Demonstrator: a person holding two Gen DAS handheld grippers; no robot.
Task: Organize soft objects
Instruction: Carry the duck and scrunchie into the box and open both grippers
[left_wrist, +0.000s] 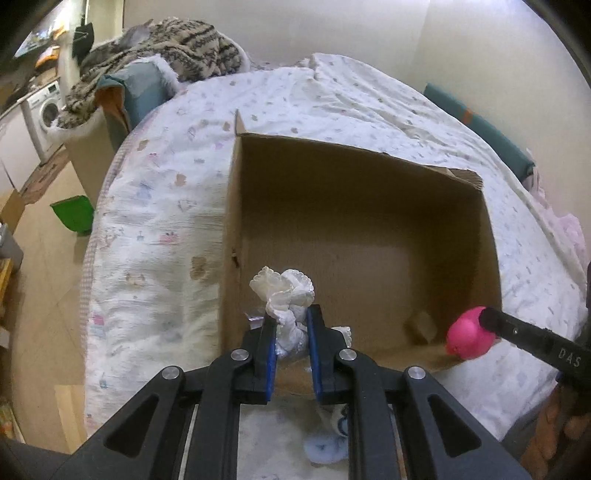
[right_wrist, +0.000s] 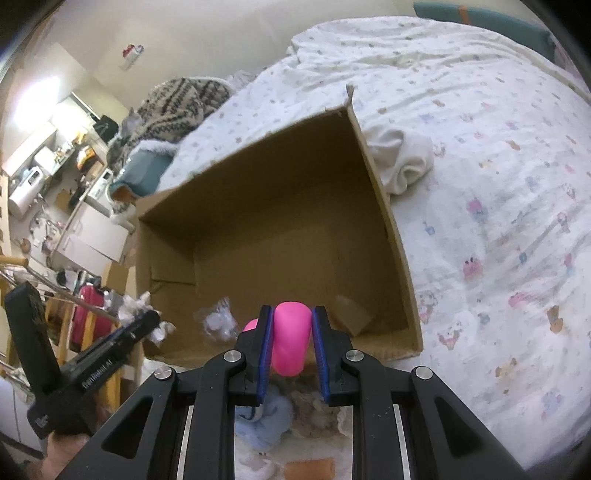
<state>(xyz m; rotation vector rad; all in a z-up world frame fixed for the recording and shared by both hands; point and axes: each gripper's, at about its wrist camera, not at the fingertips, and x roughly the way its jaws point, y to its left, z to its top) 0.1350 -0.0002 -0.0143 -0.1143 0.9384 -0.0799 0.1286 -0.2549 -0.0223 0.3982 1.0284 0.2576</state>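
Bedding printed with small animals fills the left wrist view, a cardboard box (left_wrist: 354, 236) lying open at its middle. At lower centre the left gripper (left_wrist: 291, 328) pinches a white frilly cloth (left_wrist: 286, 291) over the box's near left corner; carry it well past the wall before letting go, so it cannot slide out onto the quilt.

From the right wrist view, the right gripper (right_wrist: 291, 332) clamps a pink soft toy (right_wrist: 291, 341), seemingly above the near edge. A cream bundle (right_wrist: 400, 162) waits outside, upper right. Both hands crowd one side; stagger the drops.
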